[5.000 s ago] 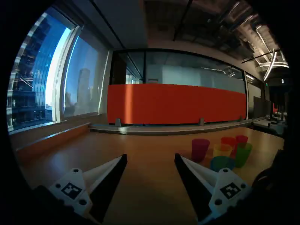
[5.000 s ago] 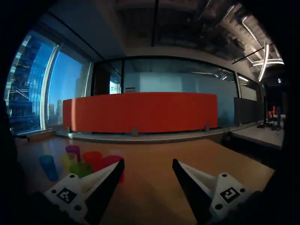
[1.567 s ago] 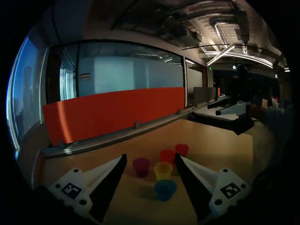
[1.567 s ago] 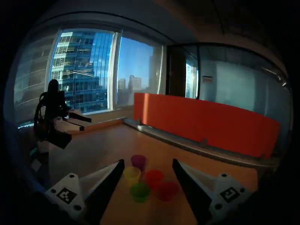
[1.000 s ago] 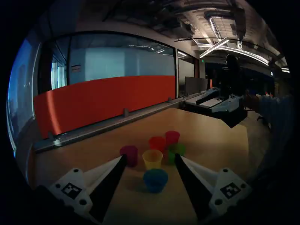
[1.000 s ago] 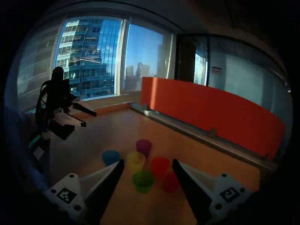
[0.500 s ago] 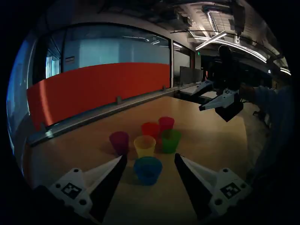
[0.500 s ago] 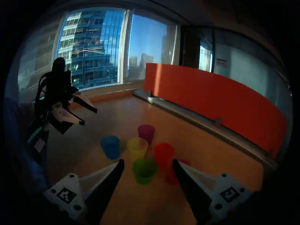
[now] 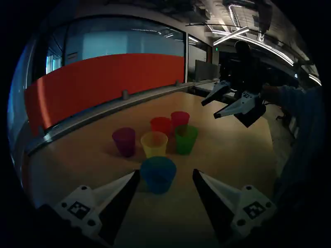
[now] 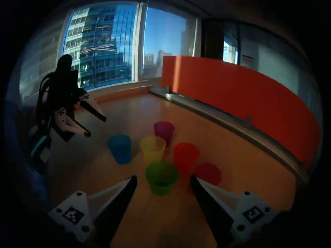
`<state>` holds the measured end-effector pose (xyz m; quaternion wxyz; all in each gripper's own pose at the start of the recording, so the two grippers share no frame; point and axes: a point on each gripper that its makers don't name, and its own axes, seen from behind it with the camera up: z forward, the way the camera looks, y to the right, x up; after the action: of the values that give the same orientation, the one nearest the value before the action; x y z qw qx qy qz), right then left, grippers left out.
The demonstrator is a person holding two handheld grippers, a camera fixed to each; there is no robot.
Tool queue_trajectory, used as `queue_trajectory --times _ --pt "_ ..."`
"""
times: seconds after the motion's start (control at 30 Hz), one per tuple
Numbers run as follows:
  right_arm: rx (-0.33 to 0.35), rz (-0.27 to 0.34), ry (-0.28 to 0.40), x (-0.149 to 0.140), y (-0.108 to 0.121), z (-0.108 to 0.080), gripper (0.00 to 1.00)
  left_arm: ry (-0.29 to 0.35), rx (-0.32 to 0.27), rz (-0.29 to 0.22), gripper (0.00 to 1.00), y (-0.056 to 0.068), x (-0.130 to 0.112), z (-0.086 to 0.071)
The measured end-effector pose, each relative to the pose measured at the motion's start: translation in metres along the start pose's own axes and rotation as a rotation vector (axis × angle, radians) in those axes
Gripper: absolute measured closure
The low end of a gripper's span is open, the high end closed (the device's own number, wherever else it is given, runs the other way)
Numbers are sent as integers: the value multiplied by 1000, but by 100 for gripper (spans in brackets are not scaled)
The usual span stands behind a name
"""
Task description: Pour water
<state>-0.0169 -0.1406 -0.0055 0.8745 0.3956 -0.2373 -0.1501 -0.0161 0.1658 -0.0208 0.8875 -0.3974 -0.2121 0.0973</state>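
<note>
Left gripper view: left tongs (image 9: 165,170) spread at blue cup (image 9: 158,180); right gripper view: right tongs (image 10: 162,177) spread, windows (image 10: 103,45).

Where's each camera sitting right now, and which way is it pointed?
Left gripper view: on the left gripper, facing the orange partition across the cups; blue cup nearest, own open fingers below, right gripper beyond.
Right gripper view: on the right gripper, facing the windows; green cup nearest, own open fingers below, left gripper beyond.
Shared: the six cups, the table.
</note>
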Motion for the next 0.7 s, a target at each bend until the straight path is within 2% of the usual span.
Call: queue_trajectory --times 0.7 --pt "30 -7 -74 -34 -7 38 0 -98 -8 -4 6 -5 -41 29"
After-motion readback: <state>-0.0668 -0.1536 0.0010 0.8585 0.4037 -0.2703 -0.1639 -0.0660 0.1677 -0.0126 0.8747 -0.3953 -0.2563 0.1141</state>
